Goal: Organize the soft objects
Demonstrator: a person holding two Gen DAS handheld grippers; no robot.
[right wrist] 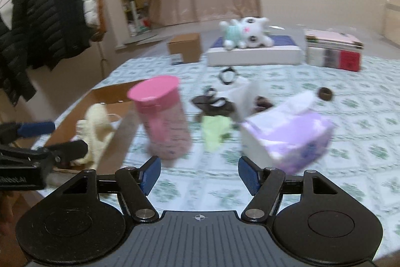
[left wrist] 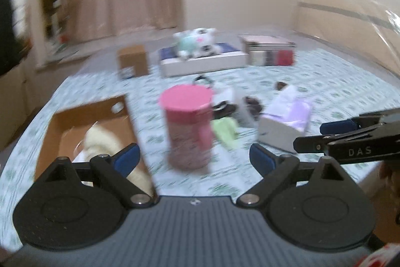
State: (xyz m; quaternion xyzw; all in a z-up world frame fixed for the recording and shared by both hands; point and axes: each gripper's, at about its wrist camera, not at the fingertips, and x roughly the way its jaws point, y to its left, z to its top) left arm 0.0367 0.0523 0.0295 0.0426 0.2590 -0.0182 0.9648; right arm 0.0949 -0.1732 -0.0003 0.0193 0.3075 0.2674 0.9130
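A cream plush toy point(right wrist: 96, 131) lies in an open cardboard box point(right wrist: 110, 94) at the bed's left; in the left wrist view the plush toy point(left wrist: 100, 142) shows behind the left pad. My left gripper point(left wrist: 193, 159) is open and holds nothing, hovering just in front of a pink-lidded bottle point(left wrist: 187, 126). My right gripper point(right wrist: 198, 173) is open too, with only bedsheet between its fingers. A light green cloth point(right wrist: 213, 129) lies beside the bottle point(right wrist: 162, 114). A white and mint plush cat point(right wrist: 246, 34) sits on a flat white box point(right wrist: 255, 54) at the back.
A purple tissue box point(right wrist: 287, 137) stands at the right, with dark hair ties point(right wrist: 325, 93) and a white bag point(right wrist: 240, 94) behind it. A small brown carton point(right wrist: 185, 48) and stacked books point(right wrist: 333, 51) line the far edge. Dark jackets point(right wrist: 45, 24) hang at the left.
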